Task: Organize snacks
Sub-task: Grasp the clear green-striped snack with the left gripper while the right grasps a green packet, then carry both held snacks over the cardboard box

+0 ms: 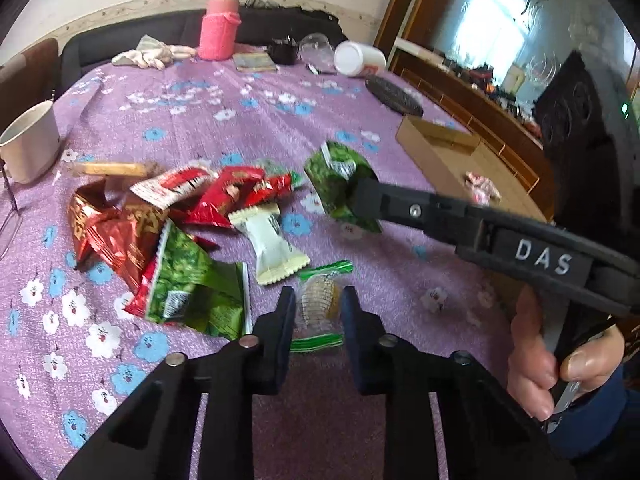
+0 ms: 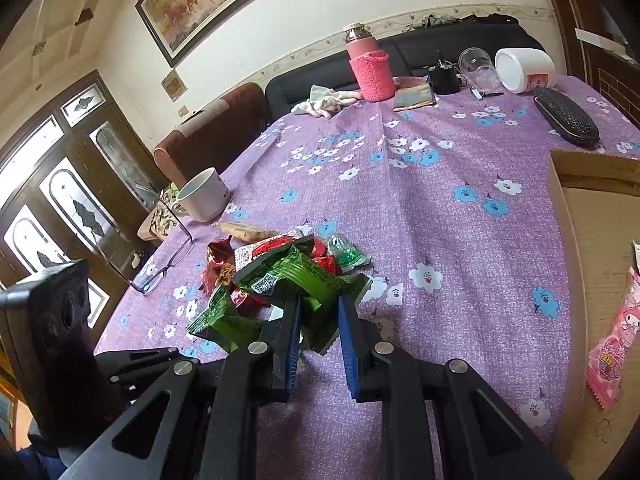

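My left gripper (image 1: 317, 300) is shut on a clear-wrapped snack with green striped ends (image 1: 319, 318), low over the purple flowered tablecloth (image 1: 248, 128). Just left of it lies a pile of snacks (image 1: 160, 208): red, green and white packets. My right gripper (image 2: 320, 302) is shut on a green packet (image 2: 296, 272) and holds it lifted over the pile (image 2: 256, 256). In the left wrist view the right gripper (image 1: 356, 196) reaches in from the right with that green packet (image 1: 334, 180), a hand (image 1: 560, 360) on its grip. An open cardboard box (image 1: 440, 148) at the right holds a pink packet (image 2: 612, 352).
A white mug (image 1: 28, 144) and a pair of glasses (image 2: 160, 256) sit left of the pile. Along the far edge stand a pink bottle (image 1: 220, 28), a tipped white jar (image 1: 358, 58) and a black case (image 2: 568, 122). Bare cloth (image 2: 440, 216) lies between pile and box.
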